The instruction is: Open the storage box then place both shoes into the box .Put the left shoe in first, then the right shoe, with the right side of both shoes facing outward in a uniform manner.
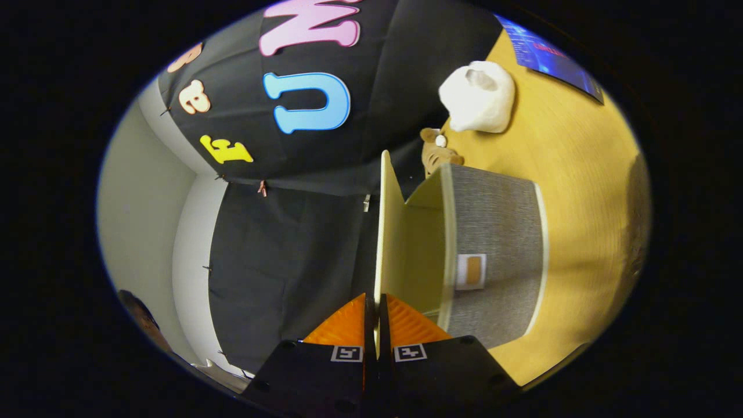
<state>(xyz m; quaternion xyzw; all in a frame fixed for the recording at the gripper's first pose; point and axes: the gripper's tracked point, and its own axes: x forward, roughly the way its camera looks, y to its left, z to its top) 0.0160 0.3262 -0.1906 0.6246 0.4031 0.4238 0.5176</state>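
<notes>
- The view is rolled on its side here: the yellow wooden desk [580, 191] runs up one flank, so the gripper [376, 316] is being held turned roughly a quarter turn about its own axis.
- Its two fingers are pinched tight on the thin edge of the storage box lid [388, 232], with only that pale panel's thickness between the ribbed pads [348, 325].
- The lid stands lifted away from the storage box [493, 244], hinged at its far end, and a wedge of cream-coloured interior shows between lid and box wall.
- The box is grey fabric with a pale trim, and it sits on the desk just ahead of the fingers, its front face carrying a small label pocket [471, 271].
- Beyond the box, toward the desk's far edge, a white shoe [479, 98] lies on the wood, well apart from the fingers.
- Between that shoe and the box's far corner sits a small brown plush toy [438, 154], close to the box; I cannot tell whether it touches it.
- A blue sheet [551, 58] lies at the desk's far corner past the shoe.
</notes>
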